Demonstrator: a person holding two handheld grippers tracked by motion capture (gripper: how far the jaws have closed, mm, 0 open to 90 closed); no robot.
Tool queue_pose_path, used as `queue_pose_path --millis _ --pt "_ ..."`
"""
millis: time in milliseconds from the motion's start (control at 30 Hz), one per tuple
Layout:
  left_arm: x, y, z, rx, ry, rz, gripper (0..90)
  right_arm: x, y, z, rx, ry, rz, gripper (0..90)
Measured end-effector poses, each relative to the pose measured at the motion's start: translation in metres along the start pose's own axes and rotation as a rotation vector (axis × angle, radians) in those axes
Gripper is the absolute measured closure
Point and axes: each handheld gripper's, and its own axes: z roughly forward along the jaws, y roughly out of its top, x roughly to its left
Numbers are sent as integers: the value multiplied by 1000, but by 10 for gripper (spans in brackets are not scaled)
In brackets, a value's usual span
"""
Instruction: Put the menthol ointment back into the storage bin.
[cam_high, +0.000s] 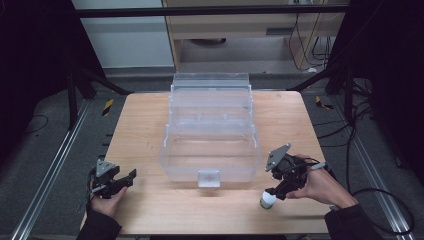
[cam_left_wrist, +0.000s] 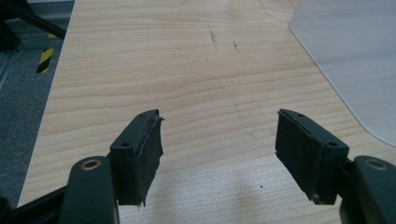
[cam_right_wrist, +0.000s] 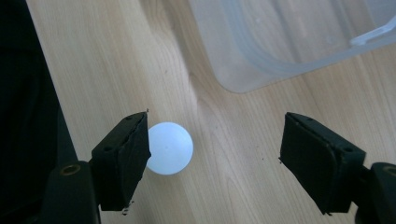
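Light wooden table (cam_high: 150, 130) with a pale grain has a big clear plastic tiered storage box (cam_high: 210, 150) sitting mid-table and a small white ball (cam_high: 268, 200) near its front-right edge.

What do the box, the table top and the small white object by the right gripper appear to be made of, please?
Box: clear plastic, glossy; the wood shows through its walls.
Table top: light wood or wood-look laminate, matt; grain lines run across it.
White object: probably smooth plastic with a soft sheen; round from above, with a greenish base in the high view.
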Motion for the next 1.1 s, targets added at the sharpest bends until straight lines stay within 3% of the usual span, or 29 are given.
queue_pose_path --millis 367,1100 --pt "1 0 0 2 0 1 311 10 2 16 113 39 -116 265" --pt "1 0 0 3 2 4 311 20 0 46 233 74 -218 341"
